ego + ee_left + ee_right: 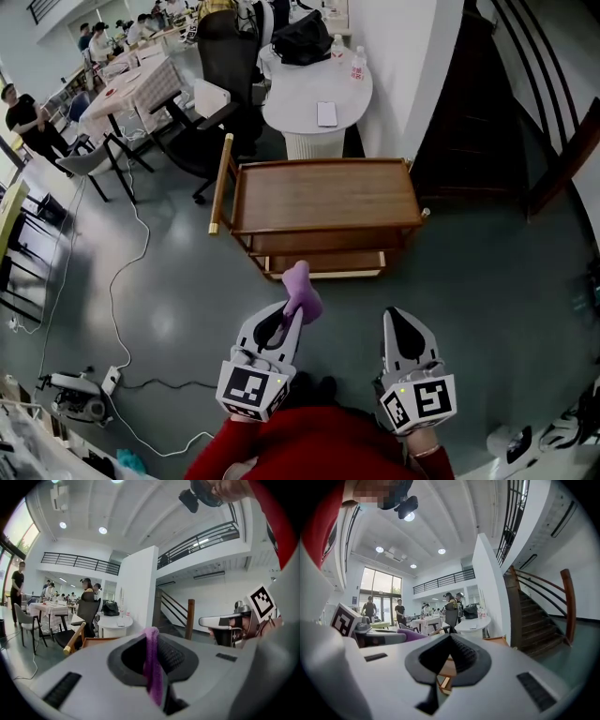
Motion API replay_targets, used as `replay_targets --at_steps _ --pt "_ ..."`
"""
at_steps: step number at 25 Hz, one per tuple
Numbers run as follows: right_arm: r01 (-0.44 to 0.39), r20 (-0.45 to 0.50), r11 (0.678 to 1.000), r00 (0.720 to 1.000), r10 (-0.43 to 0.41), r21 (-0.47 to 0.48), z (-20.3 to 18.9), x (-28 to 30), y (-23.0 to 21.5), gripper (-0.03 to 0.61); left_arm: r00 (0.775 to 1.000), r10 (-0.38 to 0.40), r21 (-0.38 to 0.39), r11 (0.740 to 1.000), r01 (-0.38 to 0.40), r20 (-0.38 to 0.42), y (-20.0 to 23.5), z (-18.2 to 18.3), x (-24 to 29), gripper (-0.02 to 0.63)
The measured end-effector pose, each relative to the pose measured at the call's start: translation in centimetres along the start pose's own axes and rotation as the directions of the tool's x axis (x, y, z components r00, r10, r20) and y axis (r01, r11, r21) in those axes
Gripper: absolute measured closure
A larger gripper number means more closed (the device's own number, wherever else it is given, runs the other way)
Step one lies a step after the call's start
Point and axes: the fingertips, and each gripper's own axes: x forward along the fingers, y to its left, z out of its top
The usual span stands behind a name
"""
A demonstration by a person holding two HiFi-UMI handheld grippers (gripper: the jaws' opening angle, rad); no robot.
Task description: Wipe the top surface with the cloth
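Note:
A wooden trolley stands on the grey floor ahead of me, its flat top bare. My left gripper is held low in front of my body, short of the trolley's near side. It is shut on a purple cloth that sticks up past the tips. In the left gripper view the cloth hangs as a strip pinched between the jaws. My right gripper is beside it, to the right, shut with nothing in it. In the right gripper view its tips meet, and the trolley's wood shows behind them.
Behind the trolley stand a round white table carrying a bag, a bottle and a phone, and a black office chair. Cables and a power strip lie on the floor at the left. A dark staircase rises at the right.

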Motion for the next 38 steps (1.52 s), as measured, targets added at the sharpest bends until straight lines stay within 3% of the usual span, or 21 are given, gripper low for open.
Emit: replay_targets --at_steps 8,12,16,19,24,27,29,32,35,38 --pt "0.04 0.013 0.999 0.999 -0.04 0.033 0.3 3.0 -2.6 0.574 0.998 0.051 0.034 0.998 -0.051 -0.025 3.0 0.1 3.0 0.561" --pt "0.05 0.028 0.999 0.998 -0.051 0.016 0.4 7.0 -4.2 0.574 0.996 0.083 0.028 0.996 -0.082 -0.027 6.5 -0.5 6.6 0.561" --pt "0.067 0.071 0.997 0.995 -0.069 0.028 3.0 13.0 -6.8 0.574 0.994 0.088 0.048 0.995 -0.085 -0.058 10.7 -0.5 11.6 0.561" --pt "0.077 0.061 0.996 0.995 -0.079 0.039 4.8 18.1 -8.8 0.574 0.992 0.09 0.015 0.996 -0.089 -0.084 14.1 -0.1 15.6 0.561" --pt "0.094 0.045 0.995 0.994 -0.096 0.028 7.6 21.7 -10.0 0.574 0.99 0.096 -0.031 0.995 -0.1 -0.108 17.5 1.0 18.5 0.561" --pt "0.082 0.015 0.996 0.996 -0.083 0.023 8.0 23.0 -10.7 0.574 0.979 0.154 -0.094 0.982 -0.167 -0.135 19.2 0.3 18.7 0.561" --pt "0.075 -0.007 0.997 0.997 -0.074 0.034 8.1 23.7 -11.3 0.574 0.942 0.283 -0.05 0.954 -0.295 -0.179 21.3 -0.5 17.8 0.561" --pt "0.065 -0.038 0.997 0.997 -0.064 0.033 8.1 24.4 -12.6 0.574 0.837 0.49 0.11 0.871 -0.478 -0.243 24.4 -2.2 15.7 0.561" --pt "0.049 -0.075 0.998 0.996 -0.046 0.04 7.4 25.1 -13.1 0.574 0.769 0.567 0.193 0.824 -0.533 -0.296 26.1 -4.2 13.4 0.561" --pt "0.022 -0.102 0.999 0.995 -0.017 0.048 6.8 25.6 -13.2 0.574 0.738 0.592 0.226 0.806 -0.547 -0.324 26.9 -5.2 12.0 0.561"
